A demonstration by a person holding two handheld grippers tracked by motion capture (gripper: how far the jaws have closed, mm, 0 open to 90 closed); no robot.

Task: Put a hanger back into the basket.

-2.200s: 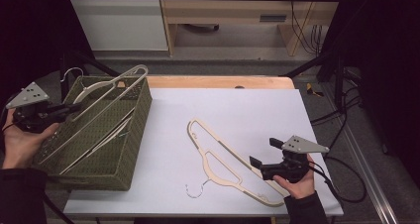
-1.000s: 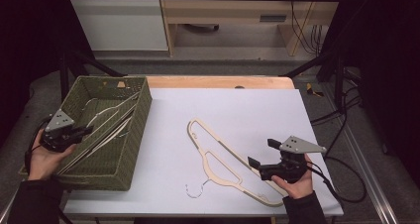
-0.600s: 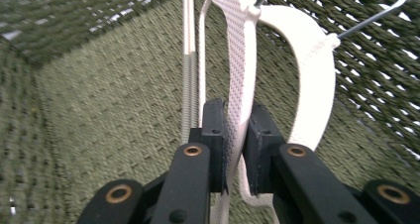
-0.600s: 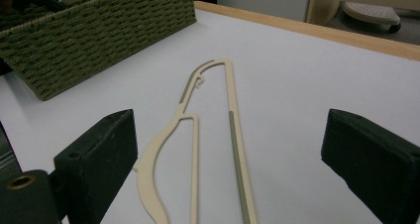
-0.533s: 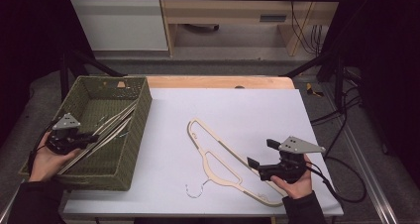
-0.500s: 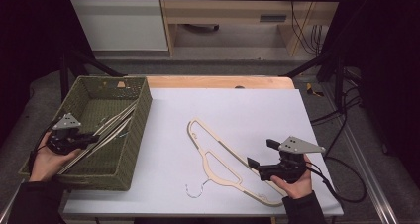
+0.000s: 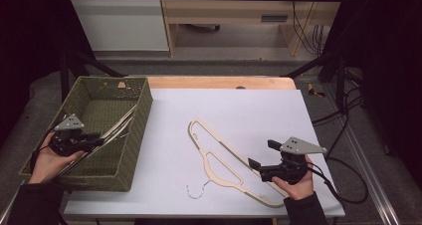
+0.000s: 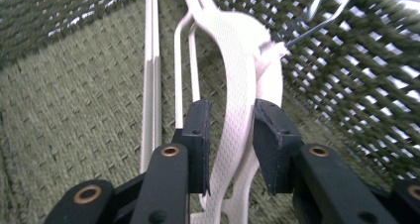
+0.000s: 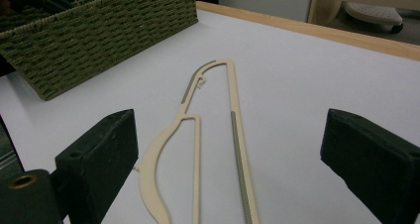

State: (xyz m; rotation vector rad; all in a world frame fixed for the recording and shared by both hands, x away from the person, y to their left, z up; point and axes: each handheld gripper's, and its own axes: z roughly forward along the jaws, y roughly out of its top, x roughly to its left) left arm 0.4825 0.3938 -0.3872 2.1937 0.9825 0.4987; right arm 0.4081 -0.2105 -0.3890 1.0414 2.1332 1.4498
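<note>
left hand-held gripper (image 8: 230, 140) jaws just opening, slightly apart around white hanger (image 8: 237, 100) in basket (image 7: 130, 150)

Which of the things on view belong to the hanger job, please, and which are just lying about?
In the job: green basket; white hanger between the just-opening left gripper; cream hanger; right gripper.
Lying about: cables; wooden furniture.

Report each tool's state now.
Left tool: jaws just opening, white hanger between them, pads off it, in the basket.
Right tool: wide open, holding nothing, above the beige hanger.
</note>
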